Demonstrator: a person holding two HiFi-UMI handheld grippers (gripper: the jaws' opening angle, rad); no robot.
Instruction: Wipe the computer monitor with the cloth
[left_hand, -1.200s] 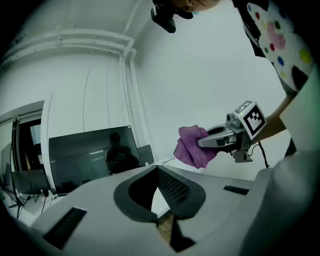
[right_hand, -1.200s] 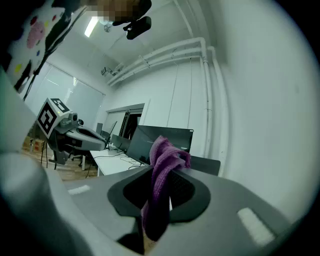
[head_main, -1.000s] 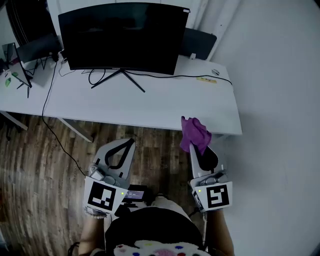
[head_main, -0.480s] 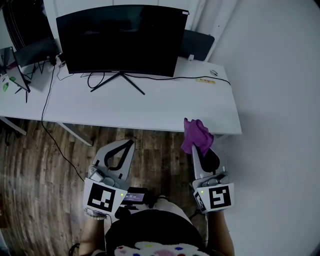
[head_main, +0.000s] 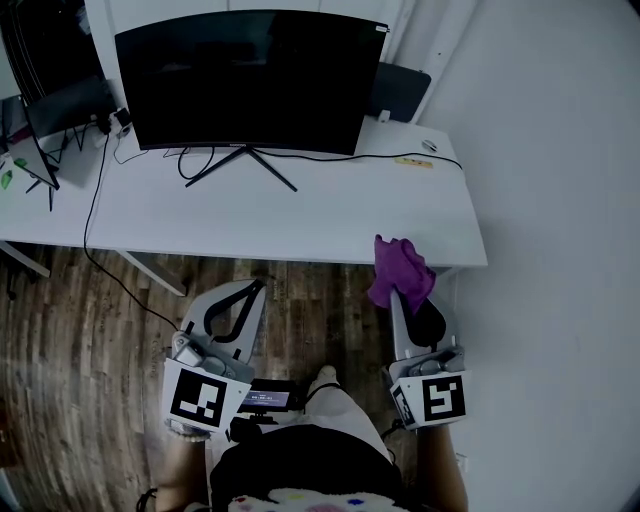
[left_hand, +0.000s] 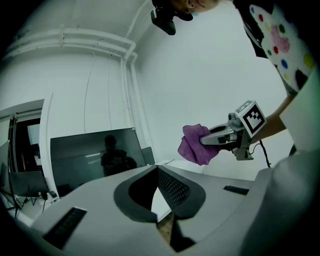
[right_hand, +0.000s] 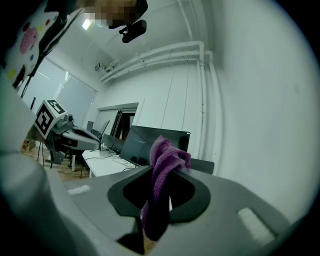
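Observation:
A large dark curved monitor stands on a white desk, its screen off. It also shows in the left gripper view as the monitor and in the right gripper view as the monitor. A purple cloth sticks out of my right gripper, which is shut on it just short of the desk's front right edge. The cloth fills the jaws there. My left gripper hangs over the floor in front of the desk, jaws together and holding nothing.
A second, smaller monitor and cables sit at the desk's left. A dark chair back stands behind the big monitor. A white wall runs close on the right. Wooden floor lies below me.
Both grippers have stayed nearly still. The view shifted slightly, and the right gripper with the cloth sits a touch lower and further right in the head view.

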